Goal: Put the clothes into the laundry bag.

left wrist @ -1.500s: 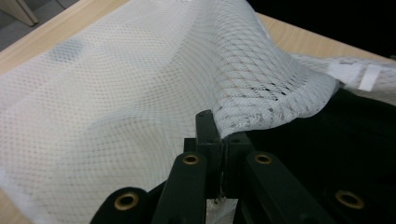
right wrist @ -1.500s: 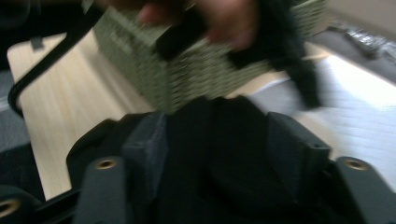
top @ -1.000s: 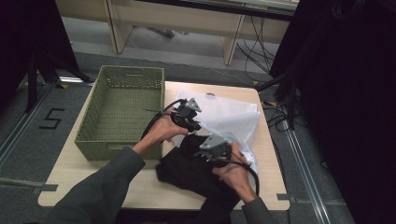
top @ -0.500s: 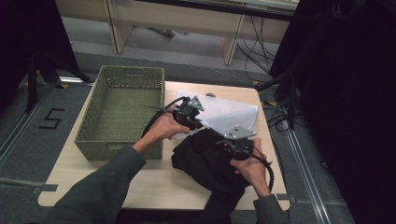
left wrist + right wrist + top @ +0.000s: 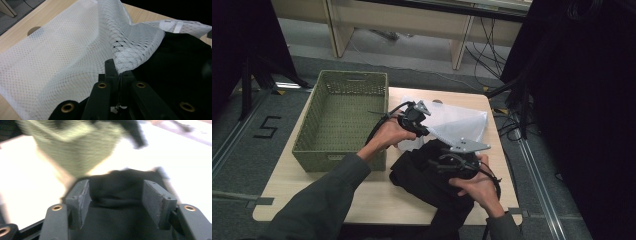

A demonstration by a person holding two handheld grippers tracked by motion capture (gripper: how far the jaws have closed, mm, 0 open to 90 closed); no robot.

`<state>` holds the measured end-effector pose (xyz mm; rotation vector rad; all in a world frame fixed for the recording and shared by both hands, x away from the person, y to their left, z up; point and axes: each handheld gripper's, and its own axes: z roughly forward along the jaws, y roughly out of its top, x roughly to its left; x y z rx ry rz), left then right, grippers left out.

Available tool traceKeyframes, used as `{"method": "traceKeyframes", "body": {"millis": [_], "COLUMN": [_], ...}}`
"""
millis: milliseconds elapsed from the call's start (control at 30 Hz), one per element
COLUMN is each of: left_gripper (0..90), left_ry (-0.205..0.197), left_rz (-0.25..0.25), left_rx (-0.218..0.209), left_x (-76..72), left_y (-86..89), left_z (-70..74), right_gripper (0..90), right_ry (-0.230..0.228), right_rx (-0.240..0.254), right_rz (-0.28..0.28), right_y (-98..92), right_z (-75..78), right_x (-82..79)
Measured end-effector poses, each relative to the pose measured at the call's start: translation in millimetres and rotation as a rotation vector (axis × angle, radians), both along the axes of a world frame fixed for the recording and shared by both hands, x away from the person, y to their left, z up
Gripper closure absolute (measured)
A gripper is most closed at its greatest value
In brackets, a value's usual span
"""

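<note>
Our right gripper (image 5: 115,202) has just opened wide, dropping the black garment (image 5: 432,175). Our left gripper (image 5: 119,75) pinches the white mesh laundry bag (image 5: 75,52), so regripping comes next.

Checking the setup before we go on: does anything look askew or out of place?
Nothing damaged or spilled. The white mesh bag is rumpled where the left tongs pinch its edge, and the black garment lies bunched.

White netted mesh bag (image 5: 62,57), black garment (image 5: 432,175), olive-green woven basket (image 5: 339,120), pale wood table (image 5: 377,200).
</note>
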<state>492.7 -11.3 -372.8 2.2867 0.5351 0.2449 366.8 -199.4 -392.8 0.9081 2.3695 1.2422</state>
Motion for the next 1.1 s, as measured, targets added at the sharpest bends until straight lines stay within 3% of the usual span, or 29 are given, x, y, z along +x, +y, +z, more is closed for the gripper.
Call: {"method": "traceKeyframes", "body": {"millis": [33, 67, 133, 167, 200, 233, 267, 333, 367, 400, 433, 467, 500, 533, 567, 600, 633, 700, 767, 833, 867, 933, 967, 1033, 1100], "left_gripper": [88.0, 88.0, 88.0, 88.0, 87.9, 87.9, 87.9, 87.9, 87.9, 87.9, 87.9, 87.9, 87.9, 87.9, 87.9, 87.9, 87.9, 87.9, 87.9, 87.9, 87.9, 87.9, 87.8, 87.8, 87.8], "left_ry": [0.0, 0.0, 0.005, 0.005, 0.008, 0.008, 0.009, 0.008, 0.008, 0.01, 0.009, 0.01, 0.008, 0.004, 0.001, 0.001, -0.002, -0.002, -0.001, 0.004, 0.002, 0.004, 0.003, 0.01, 0.014], "left_rz": [0.0, 0.005, 0.009, 0.009, 0.009, 0.009, 0.008, 0.005, 0.005, 0.007, 0.006, 0.005, 0.007, 0.001, -0.002, -0.002, 0.0, -0.001, -0.007, -0.01, -0.017, -0.027, -0.029, -0.021, -0.017], "left_rx": [0.0, 0.002, 0.001, 0.001, -0.001, -0.001, -0.006, 0.0, 0.0, -0.007, -0.004, -0.001, -0.002, 0.0, 0.004, 0.004, 0.006, 0.005, 0.001, 0.002, 0.007, 0.009, 0.01, 0.005, 0.001], "left_x": [0.0, 1.5, 3.1, 3.1, 4.3, 4.3, 4.4, 4.9, 4.9, 5.7, 5.6, 5.3, 4.5, 4.3, 3.7, 3.7, 2.8, 2.2, 1.4, 0.1, -0.8, -3.1, -3.9, -4.1, -3.1], "left_y": [0.0, -0.1, -0.2, -0.2, -0.8, -0.8, -1.5, -1.6, -1.6, -0.7, -0.4, 0.0, 0.5, 1.2, 1.7, 1.7, 1.8, 2.1, 1.9, 0.4, -0.6, -2.8, -3.6, -4.5, -4.3], "left_z": [0.0, -0.4, -1.0, -1.0, -0.9, -0.9, -1.3, -1.4, -1.4, -1.4, -1.7, -1.5, -1.0, -0.4, 0.3, 0.3, 0.5, 0.8, 1.5, 1.7, 2.1, 2.2, 1.9, 1.6, 1.9], "right_gripper": [38.3, 36.5, 34.8, 34.8, 33.6, 33.6, 34.2, 38.6, 38.6, 62.3, 71.7, 81.6, 83.9, 85.0, 85.1, 85.1, 85.2, 85.2, 85.2, 85.2, 85.2, 85.2, 85.2, 84.7, 82.9], "right_ry": [0.0, -0.003, 0.03, 0.03, 0.053, 0.053, 0.076, 0.094, 0.094, 0.099, 0.102, 0.06, 0.025, 0.018, 0.003, 0.003, -0.044, -0.089, -0.091, -0.089, -0.036, 0.005, -0.008, 0.006, -0.025], "right_rx": [0.0, -0.041, -0.084, -0.084, -0.133, -0.133, -0.219, -0.332, -0.332, -0.418, -0.415, -0.423, -0.44, -0.418, -0.387, -0.387, -0.341, -0.316, -0.28, -0.304, -0.327, -0.36, -0.348, -0.386, -0.398], "right_rz": [0.0, 0.05, 0.091, 0.091, 0.125, 0.125, 0.14, 0.137, 0.137, 0.157, 0.167, 0.161, 0.152, 0.151, 0.116, 0.116, 0.074, 0.029, -0.092, -0.167, -0.21, -0.213, -0.219, -0.22, -0.2], "right_y": [0.0, 20.1, 38.2, 38.2, 56.3, 56.3, 72.0, 78.7, 78.7, 79.5, 77.3, 75.2, 73.2, 67.8, 62.7, 62.7, 38.0, 12.3, -17.4, -40.7, -45.0, -45.8, -43.6, -34.7, -25.2], "right_z": [0.0, -9.0, -24.1, -24.1, -43.5, -43.5, -63.5, -80.7, -80.7, -98.4, -99.6, -97.9, -93.2, -79.7, -67.2, -67.2, -33.5, -14.6, -3.7, -9.9, -21.1, -50.2, -58.7, -56.1, -59.3], "right_x": [0.0, -3.9, -2.4, -2.4, -0.7, -0.7, 2.2, 7.5, 7.5, 12.8, 14.1, 15.2, 14.5, 12.4, 8.4, 8.4, 4.9, 7.6, 12.5, 25.6, 29.9, 40.8, 45.8, 54.0, 58.4]}}
